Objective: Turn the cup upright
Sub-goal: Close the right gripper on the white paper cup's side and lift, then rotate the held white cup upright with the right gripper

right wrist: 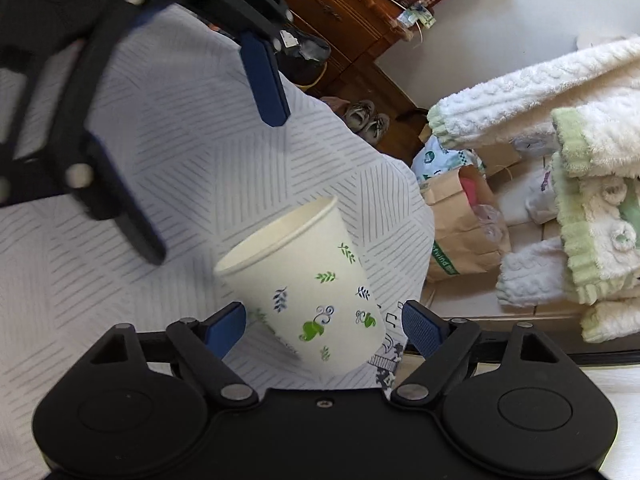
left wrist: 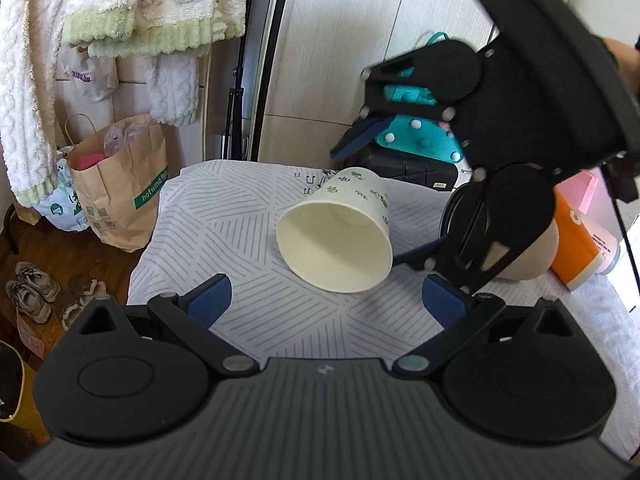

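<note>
While it lies on its side, cup: the white paper cup [left wrist: 340,236] with green and blue leaf prints rests on the counter, its open mouth turned toward the left wrist camera and its base pointing away.

Cup in right view: the same cup [right wrist: 308,292] shows its printed wall, rim up and to the left, base toward the lower right, tilted rather than upright.

Counter: a surface covered by a white cloth [left wrist: 224,236] with grey hatched stripes; the cup sits near its middle.

Left tongs: the left tongs [left wrist: 326,300] are spread wide, blue pads apart on either side, just short of the cup's rim and not touching it.

Right tongs: the right tongs [right wrist: 324,326] are also spread wide, with the lower part of the cup lying between the two blue pads; whether either pad touches the wall I cannot tell.

Right tongs from the left view: the right tongs [left wrist: 384,204] reach in from the right, one finger above the cup's base end, the other low beside its rim.

Left tongs from the right view: the left tongs [right wrist: 212,188] hang over the cloth beyond the cup's mouth.

Surroundings: a brown paper bag [left wrist: 120,192] stands on the floor beside the counter, and fluffy white and green garments [left wrist: 120,12] hang above it.
</note>
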Demonstrator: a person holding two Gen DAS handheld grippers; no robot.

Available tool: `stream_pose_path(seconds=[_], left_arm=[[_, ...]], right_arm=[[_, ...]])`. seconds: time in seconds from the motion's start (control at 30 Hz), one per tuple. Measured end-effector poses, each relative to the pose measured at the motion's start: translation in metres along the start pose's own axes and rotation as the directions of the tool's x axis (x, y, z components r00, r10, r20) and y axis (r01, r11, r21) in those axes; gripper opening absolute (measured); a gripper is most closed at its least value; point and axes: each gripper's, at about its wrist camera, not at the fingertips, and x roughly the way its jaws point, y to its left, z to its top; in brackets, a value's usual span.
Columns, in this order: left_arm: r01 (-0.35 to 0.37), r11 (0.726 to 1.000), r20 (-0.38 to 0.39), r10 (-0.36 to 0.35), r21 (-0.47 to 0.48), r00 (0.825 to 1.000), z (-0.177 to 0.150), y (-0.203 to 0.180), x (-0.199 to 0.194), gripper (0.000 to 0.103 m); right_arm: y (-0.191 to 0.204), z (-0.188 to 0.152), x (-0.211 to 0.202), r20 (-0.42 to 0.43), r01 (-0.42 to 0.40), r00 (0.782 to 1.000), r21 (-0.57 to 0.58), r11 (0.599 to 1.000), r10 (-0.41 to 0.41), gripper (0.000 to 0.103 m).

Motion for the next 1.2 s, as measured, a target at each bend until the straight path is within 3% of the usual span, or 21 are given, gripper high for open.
stream_pose_path(seconds=[0.13,0.2,0.6,0.97,1.2], left_arm=[[0.006,1.0,-0.001,-0.006,-0.002,1.0,0.0,0.003,0.002,0.103],[0.001,1.0,-0.001,-0.001,-0.008,1.0,-0.001,0.004,0.003,0.103],[0.014,0.998,0.016,-0.013,-0.063,1.0,-0.01,0.009,-0.017,0.103],[0.047,0.999,0.041,-0.046,-0.021,0.998,-0.034,-0.02,-0.056,0.103],[0.124,0.992,0.059,-0.122,-0.02,0.991,-0.05,-0.045,-0.079,0.103]], right_arm=[[-0.004,-0.005,0.004,0.044,-0.03,0.999,0.05,0.998,0.028,0.079],[-0.006,-0.007,0.004,0.055,-0.038,0.998,0.071,0.997,0.034,0.069],[-0.001,0.012,-0.024,0.039,0.002,0.999,0.262,0.965,-0.013,0.067],[0.053,0.022,-0.074,-0.158,0.121,0.986,0.41,0.904,-0.061,0.067],[0.095,0.014,-0.119,-0.236,0.175,0.97,0.503,0.846,-0.06,0.067]])
